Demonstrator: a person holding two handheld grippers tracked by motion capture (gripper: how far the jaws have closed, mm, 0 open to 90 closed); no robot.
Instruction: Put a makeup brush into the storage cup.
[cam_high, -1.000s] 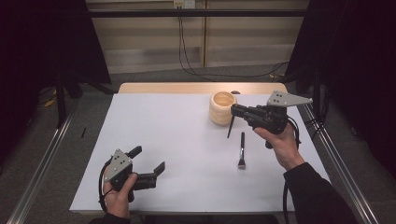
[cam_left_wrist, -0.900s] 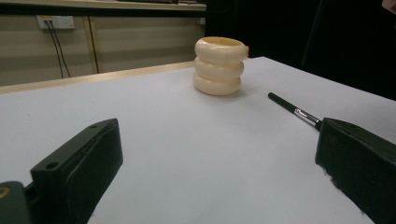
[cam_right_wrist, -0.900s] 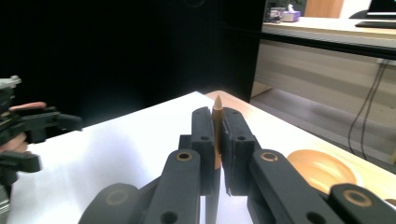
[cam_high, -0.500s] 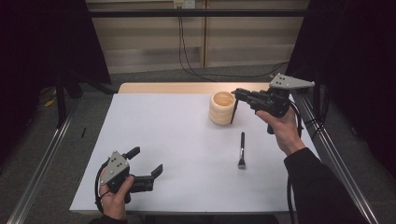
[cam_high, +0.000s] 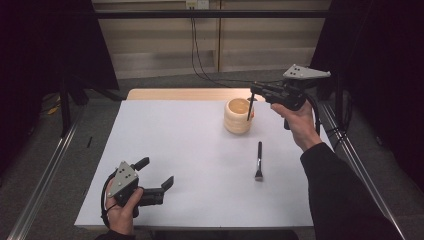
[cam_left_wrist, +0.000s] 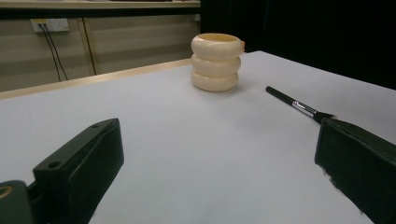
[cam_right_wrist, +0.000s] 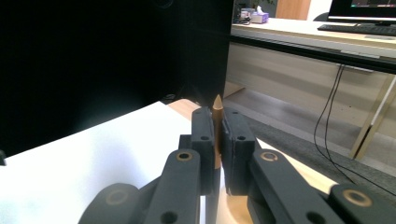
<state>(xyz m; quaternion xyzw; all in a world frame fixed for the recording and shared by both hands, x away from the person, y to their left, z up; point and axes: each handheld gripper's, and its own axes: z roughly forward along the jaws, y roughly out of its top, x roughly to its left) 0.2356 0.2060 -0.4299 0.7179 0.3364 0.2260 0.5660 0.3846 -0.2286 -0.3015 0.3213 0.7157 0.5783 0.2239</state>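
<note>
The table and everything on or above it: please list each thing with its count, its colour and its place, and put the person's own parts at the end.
holder: 1, cream, ringed, upright on the far right part of the table.
flat brush: 1, black handle with a silver ferrule, lying on the table in front of the holder.
thin brush: 1, dark stem with a tan pointed end, clamped in the right gripper, hanging over the holder's mouth.
table: 1, white top with a wooden far edge.
wall cables: several, black, behind the table.
left gripper: 1, black, jaws open, low at the near left of the table.
right gripper: 1, black, jaws shut on the thin brush, above the holder.
</note>
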